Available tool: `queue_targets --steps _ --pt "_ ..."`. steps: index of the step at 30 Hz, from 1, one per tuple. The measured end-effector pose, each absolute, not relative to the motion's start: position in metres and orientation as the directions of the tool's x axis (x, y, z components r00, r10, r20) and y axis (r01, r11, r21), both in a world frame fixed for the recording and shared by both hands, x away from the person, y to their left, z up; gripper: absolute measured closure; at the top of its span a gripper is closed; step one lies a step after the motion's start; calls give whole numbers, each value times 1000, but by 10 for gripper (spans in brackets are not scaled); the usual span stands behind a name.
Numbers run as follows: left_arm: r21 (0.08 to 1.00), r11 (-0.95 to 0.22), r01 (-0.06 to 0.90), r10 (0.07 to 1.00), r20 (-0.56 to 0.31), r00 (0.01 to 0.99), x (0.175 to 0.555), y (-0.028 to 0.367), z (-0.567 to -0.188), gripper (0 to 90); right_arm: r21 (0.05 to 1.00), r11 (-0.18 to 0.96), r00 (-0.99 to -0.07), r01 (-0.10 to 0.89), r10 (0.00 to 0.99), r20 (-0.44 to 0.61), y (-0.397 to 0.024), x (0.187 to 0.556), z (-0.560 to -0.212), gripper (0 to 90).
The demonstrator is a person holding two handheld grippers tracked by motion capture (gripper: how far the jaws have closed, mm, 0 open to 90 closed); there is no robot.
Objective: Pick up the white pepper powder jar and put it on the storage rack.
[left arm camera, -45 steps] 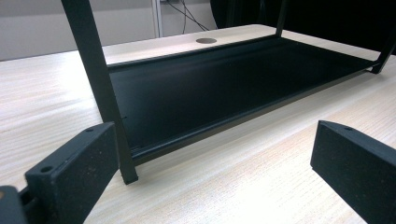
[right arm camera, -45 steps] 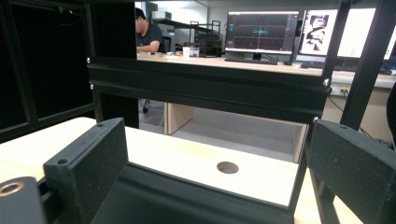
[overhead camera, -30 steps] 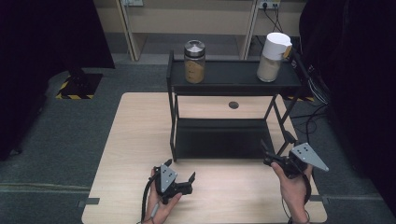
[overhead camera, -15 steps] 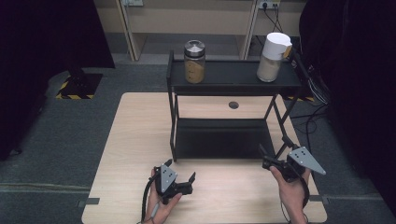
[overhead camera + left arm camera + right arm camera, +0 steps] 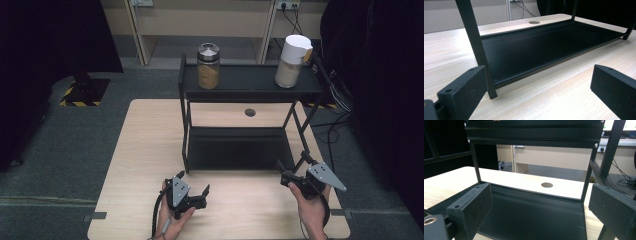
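Rack (image 5: 240, 150) top shelf cut off — right gripper view.

I see a black metal two-level rack (image 5: 240, 90) on a pale striped wood table (image 5: 150, 150); my grippers look black.

Empty black two-tier rack (image 5: 240, 150) upright on table (image 5: 145, 150)
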State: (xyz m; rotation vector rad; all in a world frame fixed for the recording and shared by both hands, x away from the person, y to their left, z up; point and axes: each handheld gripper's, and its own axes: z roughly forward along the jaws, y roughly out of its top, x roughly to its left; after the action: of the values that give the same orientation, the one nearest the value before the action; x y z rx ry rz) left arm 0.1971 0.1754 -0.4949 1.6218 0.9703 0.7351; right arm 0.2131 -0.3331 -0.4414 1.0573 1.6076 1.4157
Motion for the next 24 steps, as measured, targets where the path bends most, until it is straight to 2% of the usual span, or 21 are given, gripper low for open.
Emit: queue_targets --steps 24 --pt "968 -111 226 877 -11 481 197 175 -495 2 983 54 -383 178 923 19 -338 208 -463 51"
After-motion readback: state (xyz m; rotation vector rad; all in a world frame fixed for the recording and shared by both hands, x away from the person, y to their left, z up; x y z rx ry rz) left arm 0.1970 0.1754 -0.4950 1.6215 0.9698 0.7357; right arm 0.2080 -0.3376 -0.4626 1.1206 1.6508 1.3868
